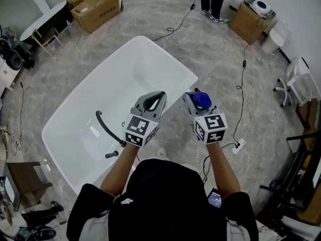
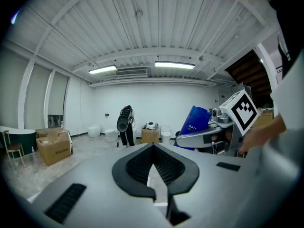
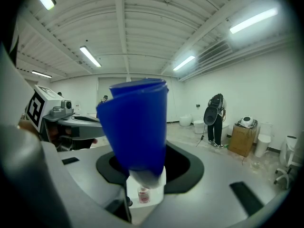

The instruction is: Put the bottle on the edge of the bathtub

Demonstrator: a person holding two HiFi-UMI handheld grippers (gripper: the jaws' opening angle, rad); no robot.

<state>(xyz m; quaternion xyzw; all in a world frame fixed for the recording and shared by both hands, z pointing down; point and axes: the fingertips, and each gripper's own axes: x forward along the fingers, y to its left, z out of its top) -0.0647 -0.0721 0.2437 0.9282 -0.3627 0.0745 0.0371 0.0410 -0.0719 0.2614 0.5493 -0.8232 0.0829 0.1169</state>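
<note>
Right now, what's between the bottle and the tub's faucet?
The left claw, shut and empty, lies between the bottle and the faucet. The head view shows this.

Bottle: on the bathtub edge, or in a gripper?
In a gripper: the right gripper clamps the blue bottle, off the bathtub rim.

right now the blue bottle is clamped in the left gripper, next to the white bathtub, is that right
Not quite: the blue bottle is clamped in the right gripper, next to the white bathtub, as the right gripper view shows. The left gripper holds nothing.
</note>
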